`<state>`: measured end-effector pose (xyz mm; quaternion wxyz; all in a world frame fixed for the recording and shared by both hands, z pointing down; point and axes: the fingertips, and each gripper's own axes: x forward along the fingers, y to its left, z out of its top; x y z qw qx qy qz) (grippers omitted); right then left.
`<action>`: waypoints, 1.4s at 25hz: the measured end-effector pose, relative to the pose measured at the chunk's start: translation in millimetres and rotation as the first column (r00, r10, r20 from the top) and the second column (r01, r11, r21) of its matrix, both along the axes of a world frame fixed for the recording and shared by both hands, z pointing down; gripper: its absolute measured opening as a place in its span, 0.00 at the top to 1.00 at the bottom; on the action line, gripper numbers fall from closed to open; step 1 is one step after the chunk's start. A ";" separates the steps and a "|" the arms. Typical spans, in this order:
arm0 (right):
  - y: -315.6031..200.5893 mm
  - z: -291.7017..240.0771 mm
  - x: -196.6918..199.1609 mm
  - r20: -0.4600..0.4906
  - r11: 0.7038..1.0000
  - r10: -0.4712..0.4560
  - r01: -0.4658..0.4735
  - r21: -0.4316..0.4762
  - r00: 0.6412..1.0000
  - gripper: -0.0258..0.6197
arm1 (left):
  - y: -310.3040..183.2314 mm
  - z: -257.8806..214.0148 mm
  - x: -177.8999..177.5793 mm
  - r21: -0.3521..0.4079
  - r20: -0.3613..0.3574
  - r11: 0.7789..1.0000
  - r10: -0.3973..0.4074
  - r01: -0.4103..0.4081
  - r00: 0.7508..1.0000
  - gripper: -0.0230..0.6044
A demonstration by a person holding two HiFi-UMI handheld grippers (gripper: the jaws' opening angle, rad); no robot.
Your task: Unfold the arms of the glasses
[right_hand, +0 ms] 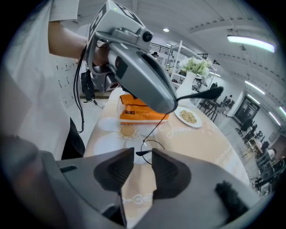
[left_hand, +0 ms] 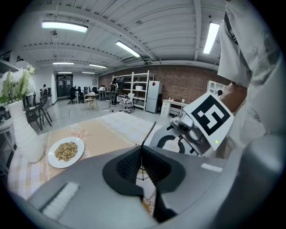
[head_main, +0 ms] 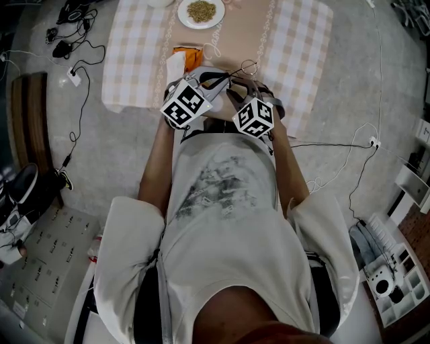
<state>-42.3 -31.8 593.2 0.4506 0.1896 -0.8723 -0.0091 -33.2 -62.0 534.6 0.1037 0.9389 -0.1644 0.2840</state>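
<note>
Thin black wire glasses [head_main: 243, 67] hang over the table's near edge, between the two grippers. My left gripper [left_hand: 140, 163] is shut on the frame, and one thin arm [left_hand: 149, 133] sticks up out of its pads. In the right gripper view the left gripper [right_hand: 143, 76] hangs above; a round lens [right_hand: 152, 144] dangles below it and another arm with a dark tip [right_hand: 210, 93] points right. My right gripper [right_hand: 143, 163] is open, with a short dark end piece of the glasses [right_hand: 142, 153] in the gap at its tips, not pressed.
The table carries a beige cloth with checked sides [head_main: 141, 54]. A white plate of grains [head_main: 201, 11] lies at its far side, an orange packet [head_main: 187, 55] just beyond the grippers, and a white vase of flowers [left_hand: 24, 134] near the plate. Cables trail over the floor [head_main: 80, 87].
</note>
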 end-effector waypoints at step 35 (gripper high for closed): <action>-16.5 -35.2 7.6 0.039 0.991 0.102 -0.105 0.082 0.994 0.91 | 10.1 15.0 -13.3 -0.014 0.022 1.000 -0.017 0.018 1.000 0.94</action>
